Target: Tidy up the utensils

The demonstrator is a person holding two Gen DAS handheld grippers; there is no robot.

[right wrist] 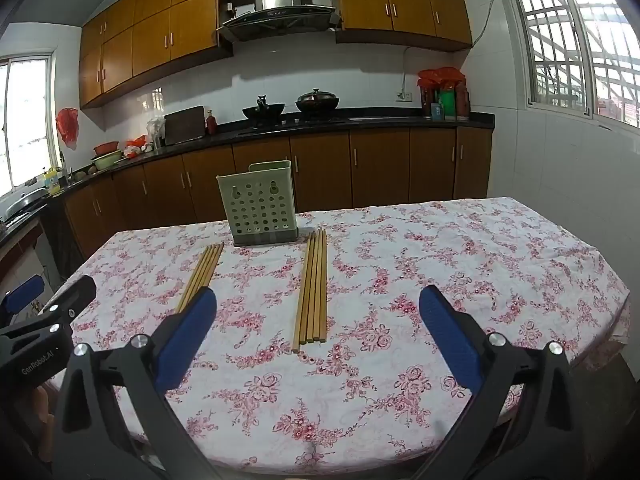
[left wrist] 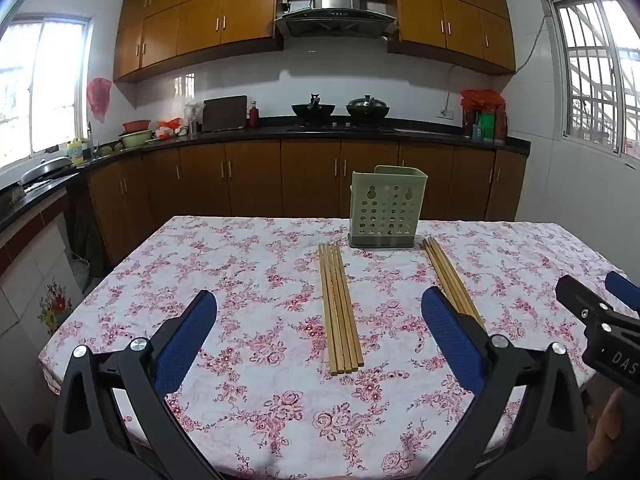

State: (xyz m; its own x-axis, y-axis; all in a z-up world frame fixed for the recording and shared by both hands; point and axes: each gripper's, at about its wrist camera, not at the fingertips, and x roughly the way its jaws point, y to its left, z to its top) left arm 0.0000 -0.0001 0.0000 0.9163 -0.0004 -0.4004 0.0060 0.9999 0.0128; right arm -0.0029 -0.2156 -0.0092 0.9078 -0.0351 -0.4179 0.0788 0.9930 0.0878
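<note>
Two bundles of wooden chopsticks lie on the floral tablecloth. The left bundle (left wrist: 340,308) (right wrist: 200,276) lies ahead of my left gripper (left wrist: 320,308). The right bundle (left wrist: 452,284) (right wrist: 314,288) lies ahead of my right gripper (right wrist: 318,308). A pale green perforated utensil holder (left wrist: 386,208) (right wrist: 258,206) stands upright behind both bundles, between their far ends. Both grippers are open, empty and held above the near part of the table. The right gripper also shows at the right edge of the left wrist view (left wrist: 592,292).
The table (left wrist: 240,400) (right wrist: 480,260) is covered by a pink floral cloth. Kitchen counters with woks (left wrist: 314,110), bowls and bottles run along the back wall. Wooden cabinets stand beyond the table. A sink counter is on the left.
</note>
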